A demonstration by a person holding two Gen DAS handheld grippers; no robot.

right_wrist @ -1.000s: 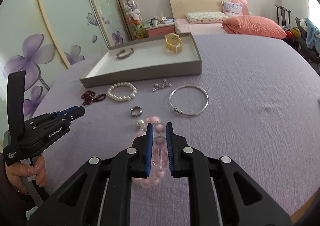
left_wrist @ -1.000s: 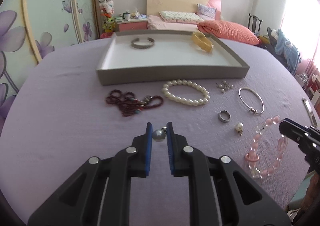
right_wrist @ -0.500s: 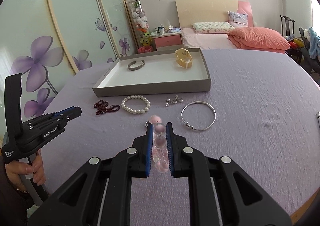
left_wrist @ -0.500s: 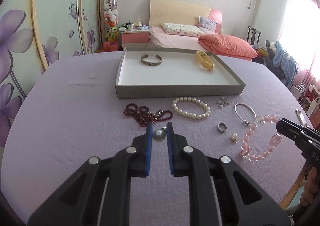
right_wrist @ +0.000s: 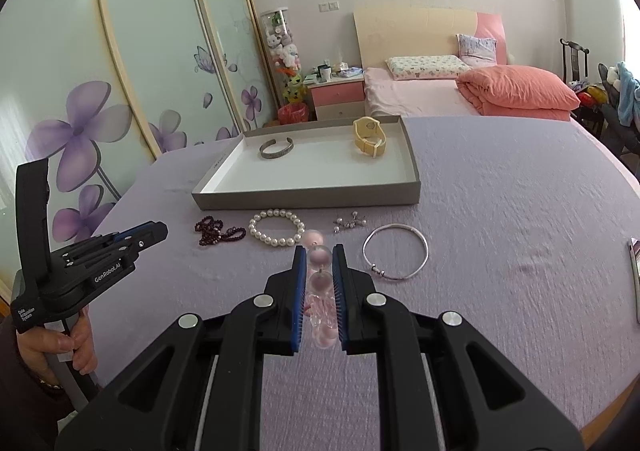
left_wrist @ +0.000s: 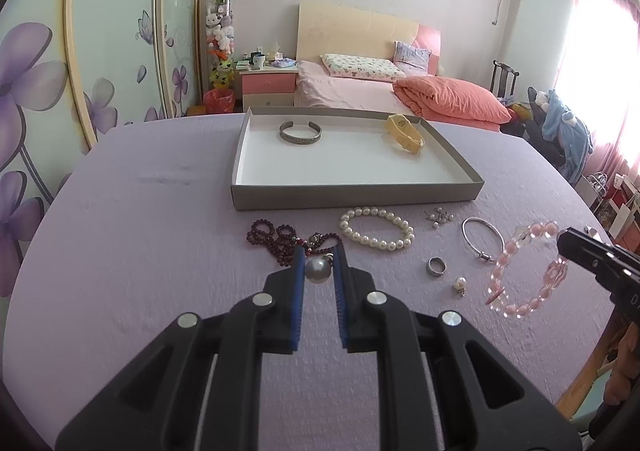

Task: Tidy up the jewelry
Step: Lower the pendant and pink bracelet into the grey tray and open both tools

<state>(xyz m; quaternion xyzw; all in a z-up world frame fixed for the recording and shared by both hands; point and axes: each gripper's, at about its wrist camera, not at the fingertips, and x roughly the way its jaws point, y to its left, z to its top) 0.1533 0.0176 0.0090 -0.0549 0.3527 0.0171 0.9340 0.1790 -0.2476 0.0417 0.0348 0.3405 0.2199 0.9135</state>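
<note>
Above table, both pieces lifted.

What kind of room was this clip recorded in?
A home bedroom, most likely. A made bed with a headboard, pillows and a folded orange duvet stands behind the purple-covered table, with a pink bedside cabinet beside it and a flower-patterned sliding wardrobe along the wall.

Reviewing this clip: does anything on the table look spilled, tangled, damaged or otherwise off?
Only the dark red bead string, which lies bunched in a heap before the tray. Nothing looks broken or spilled. The other loose pieces lie flat, the grippers' catches aside.
</note>
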